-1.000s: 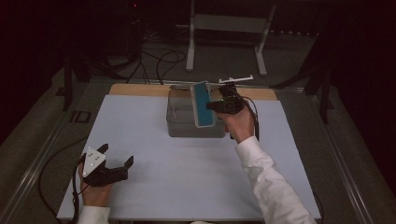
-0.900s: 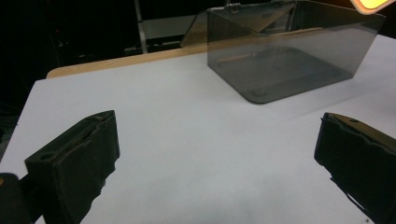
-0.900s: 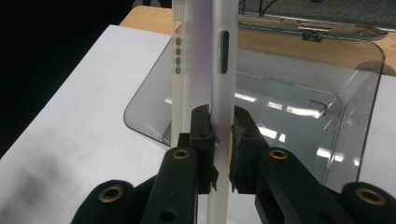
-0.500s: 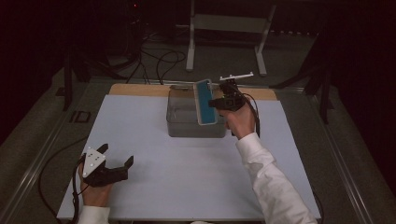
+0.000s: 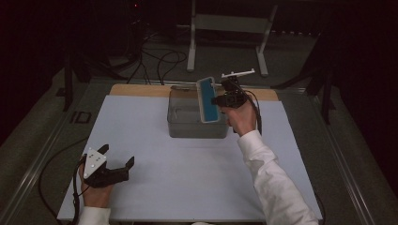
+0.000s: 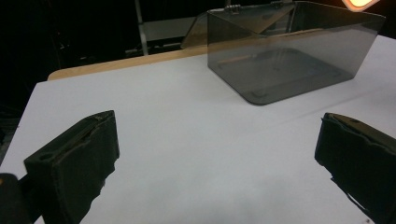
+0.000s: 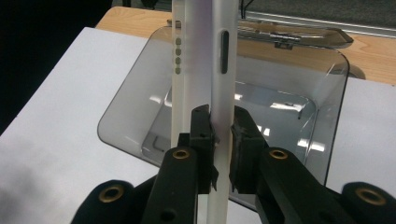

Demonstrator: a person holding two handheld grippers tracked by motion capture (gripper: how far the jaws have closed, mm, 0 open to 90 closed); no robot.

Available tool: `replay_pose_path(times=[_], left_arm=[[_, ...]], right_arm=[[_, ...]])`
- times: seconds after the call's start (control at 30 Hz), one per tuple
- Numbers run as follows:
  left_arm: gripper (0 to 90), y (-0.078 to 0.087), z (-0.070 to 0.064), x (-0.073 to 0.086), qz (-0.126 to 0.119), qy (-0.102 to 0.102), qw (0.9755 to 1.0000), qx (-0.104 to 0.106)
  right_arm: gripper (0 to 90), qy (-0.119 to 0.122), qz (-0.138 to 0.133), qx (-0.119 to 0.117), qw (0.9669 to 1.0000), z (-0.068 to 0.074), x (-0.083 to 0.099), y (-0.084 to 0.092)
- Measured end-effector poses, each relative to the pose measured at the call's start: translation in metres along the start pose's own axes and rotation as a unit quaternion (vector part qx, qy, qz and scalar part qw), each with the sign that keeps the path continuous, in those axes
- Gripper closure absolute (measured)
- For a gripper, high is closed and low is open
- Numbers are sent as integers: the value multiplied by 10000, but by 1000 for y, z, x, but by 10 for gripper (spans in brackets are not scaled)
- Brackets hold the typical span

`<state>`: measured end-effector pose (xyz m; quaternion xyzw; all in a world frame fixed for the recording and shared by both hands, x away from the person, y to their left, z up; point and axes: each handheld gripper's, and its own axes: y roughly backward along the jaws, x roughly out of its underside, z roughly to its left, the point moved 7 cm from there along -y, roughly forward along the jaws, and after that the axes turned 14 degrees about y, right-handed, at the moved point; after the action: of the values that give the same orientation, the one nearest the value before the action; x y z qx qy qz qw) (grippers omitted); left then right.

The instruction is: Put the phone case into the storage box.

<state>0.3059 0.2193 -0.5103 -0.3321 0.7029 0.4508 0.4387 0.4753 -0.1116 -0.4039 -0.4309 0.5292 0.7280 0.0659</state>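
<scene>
1. your right hand-held gripper [image 5: 219, 100] is clamped on a flat blue-faced slab with a white rim [image 5: 208, 100], held up on edge over the smoky clear plastic box [image 5: 197, 123] at the far middle of the table [image 5: 187, 187].
2. the right gripper view puts the slab's white edge [image 7: 219, 60] between the two black jaws, pressed from both sides, with a slot and a row of small holes along it; the blue face does not appear here. below it you look down into the box [image 7: 299, 84], whose floor is bare.
3. the high view gives the slab's blue face, turned toward your left, and its slight tilt.
4. your left hand-held gripper [image 5: 116, 159] rests near the table's near left corner with its jaws spread wide. the left gripper view [image 6: 215, 163] has white tabletop between them, and the box [image 6: 299, 51] well beyond with its lid swung back.
5. your right arm reaches forward, sleeve white, wrist raised; your left hand [image 5: 96, 192] sits low by the table's near edge.
</scene>
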Motion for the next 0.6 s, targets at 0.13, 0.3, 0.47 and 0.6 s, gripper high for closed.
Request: replay_pose_path(times=[0.13, 0.3, 0.47, 0.6], left_arm=[[7, 0, 0, 0, -6, 1, 10000, -2], [6, 0, 0, 0, -1, -2, 10000, -10], [6, 0, 0, 0, -1, -13, 10000, -8], [6, 0, 0, 0, -12, -9, 10000, -9]], right_arm=[[821, -36, 34, 69, 10000, -4, -1, -2], [821, -68, 53, 99, 9999, -8, -2, -3], [821, -100, 101, 154, 9998, -11, -3, -5], [821, -111, 134, 200, 9996, -13, -5, -6]])
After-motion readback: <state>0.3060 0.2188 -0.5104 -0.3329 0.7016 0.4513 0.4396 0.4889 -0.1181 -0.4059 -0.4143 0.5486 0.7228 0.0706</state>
